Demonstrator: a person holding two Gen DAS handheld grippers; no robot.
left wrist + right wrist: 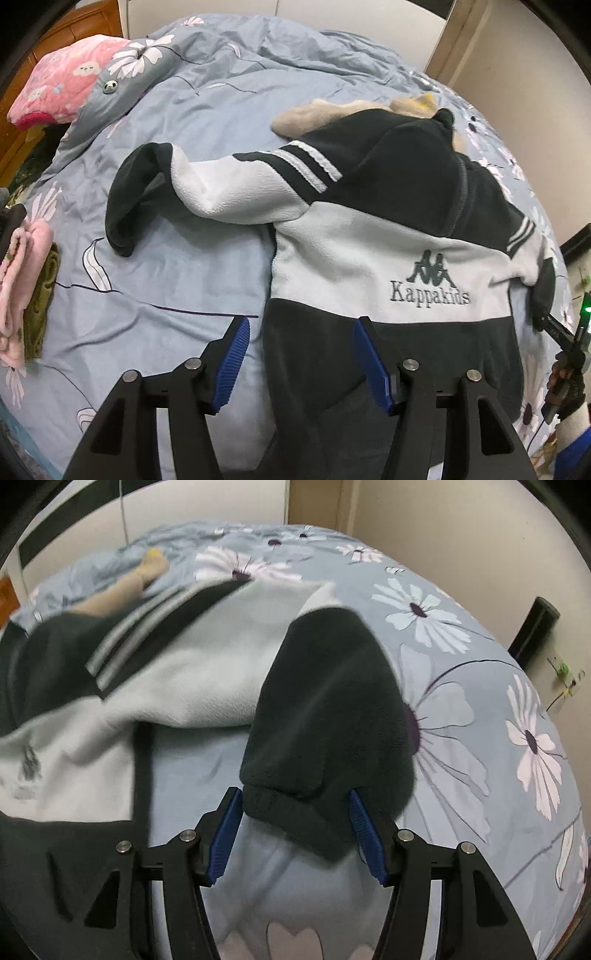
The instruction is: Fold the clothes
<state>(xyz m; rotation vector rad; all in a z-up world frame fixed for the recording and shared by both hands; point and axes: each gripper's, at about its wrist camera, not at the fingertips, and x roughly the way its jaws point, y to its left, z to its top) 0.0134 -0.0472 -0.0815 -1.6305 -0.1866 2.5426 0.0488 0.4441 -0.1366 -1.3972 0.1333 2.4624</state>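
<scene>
- The blue-padded fingers (236, 363) of the left gripper (301, 365) are spread wide with nothing between them, hovering over the lower left edge of the fleece jacket (369, 236).
- The fingers of the right gripper (295, 836) are also held wide apart; the dark cuff (317, 805) of the right sleeve (332, 701) sits between the pads but is not pinched.
- The jacket is spread back-up on the flowered bed cover (166, 288), logo showing, with the left sleeve (207, 192) stretched out sideways and a beige garment (317, 112) lying partly under its hood end.
- Judged from this, a sleeve fold seems to be in hand, though a release after laying the sleeve out fits equally well.
- If the cuff is taken, both layers should be caught well inside the pads.
- The sleeve is best carried flat across the back, so that no ridge is left.
- The body should be kept from being dragged along.
</scene>
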